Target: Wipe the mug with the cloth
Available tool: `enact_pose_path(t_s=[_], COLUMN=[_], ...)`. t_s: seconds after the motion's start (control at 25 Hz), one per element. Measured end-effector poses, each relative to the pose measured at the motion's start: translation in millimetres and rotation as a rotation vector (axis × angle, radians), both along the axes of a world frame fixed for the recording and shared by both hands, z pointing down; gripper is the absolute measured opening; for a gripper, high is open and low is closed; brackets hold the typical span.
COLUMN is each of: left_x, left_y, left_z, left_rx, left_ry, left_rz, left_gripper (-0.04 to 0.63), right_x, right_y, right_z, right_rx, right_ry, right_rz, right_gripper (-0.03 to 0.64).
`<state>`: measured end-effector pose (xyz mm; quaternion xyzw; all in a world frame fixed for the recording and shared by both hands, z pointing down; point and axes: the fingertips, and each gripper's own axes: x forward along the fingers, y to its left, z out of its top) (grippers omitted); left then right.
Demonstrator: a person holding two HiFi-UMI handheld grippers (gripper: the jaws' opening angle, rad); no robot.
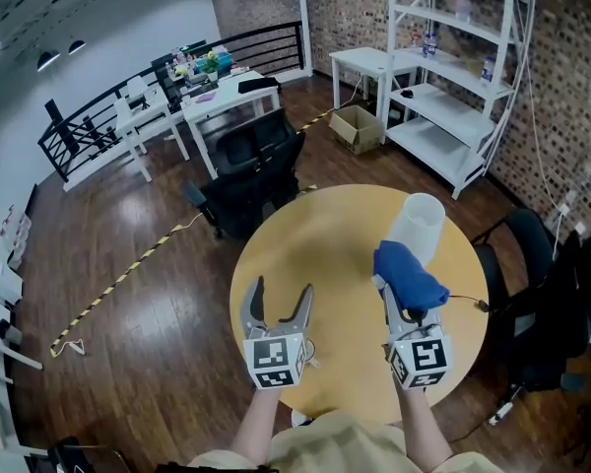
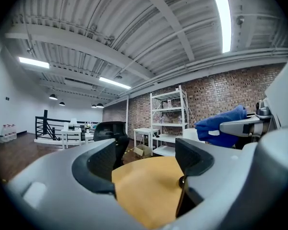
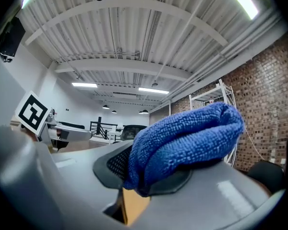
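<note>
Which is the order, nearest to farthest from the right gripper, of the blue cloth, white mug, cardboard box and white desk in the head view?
1. blue cloth, in the jaws of the right gripper.
2. white mug, on the table just beyond it.
3. cardboard box, on the floor past the table.
4. white desk, far back at the left.

a round, light wooden table (image 1: 315, 254) stands on a dark wood floor (image 1: 98, 215); a white mug (image 1: 417, 227) stands on its far right part.
</note>
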<state>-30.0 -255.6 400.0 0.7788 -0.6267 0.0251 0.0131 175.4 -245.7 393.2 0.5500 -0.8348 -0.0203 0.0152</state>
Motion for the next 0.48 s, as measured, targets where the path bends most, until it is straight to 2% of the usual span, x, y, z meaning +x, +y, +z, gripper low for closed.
enact_pose_path(t_s=[0.48], left_x=[-8], left_y=[5], left_z=[-19], left_rx=[0.038], left_ry=[0.044], left_rz=[-0.03], left_gripper=[0.38], right_x=[3], right_y=[0], right_z=[-11], right_rx=[0.014], right_ry=[-0.007], right_rz=[0.006], right_gripper=[0.084])
